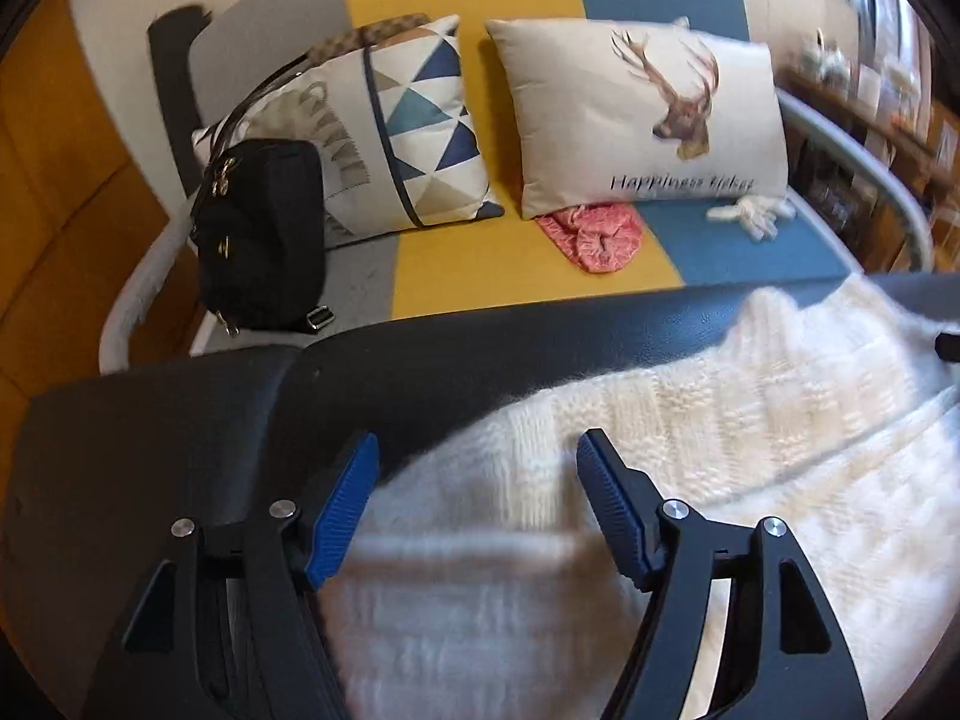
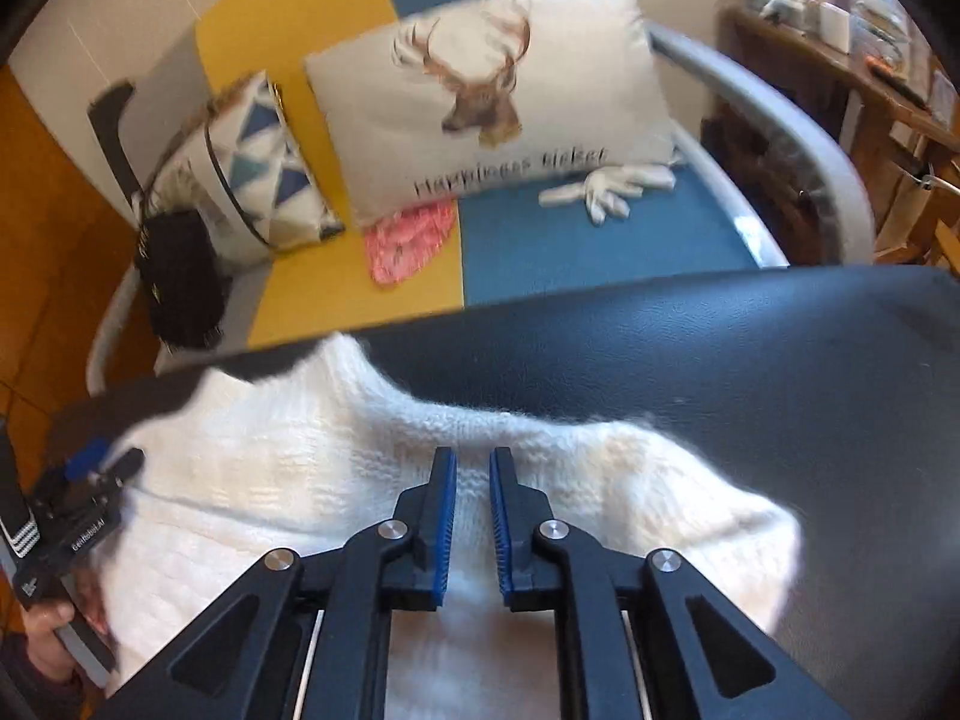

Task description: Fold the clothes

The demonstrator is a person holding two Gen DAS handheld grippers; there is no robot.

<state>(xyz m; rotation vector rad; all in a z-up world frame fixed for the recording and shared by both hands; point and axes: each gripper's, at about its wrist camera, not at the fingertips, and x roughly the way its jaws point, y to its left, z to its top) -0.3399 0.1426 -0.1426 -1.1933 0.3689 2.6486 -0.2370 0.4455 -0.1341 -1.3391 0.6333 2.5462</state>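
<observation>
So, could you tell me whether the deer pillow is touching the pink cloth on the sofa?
Touching: the left wrist view shows the deer pillow resting on the pink cloth, covering its upper edge.

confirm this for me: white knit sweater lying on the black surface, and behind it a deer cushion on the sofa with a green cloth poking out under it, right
Not quite: the cloth poking out under the deer cushion is pink, not green, as the left wrist view shows. The rest holds: the white knit sweater lies on the black surface, with the cushion on the sofa behind it.
</observation>
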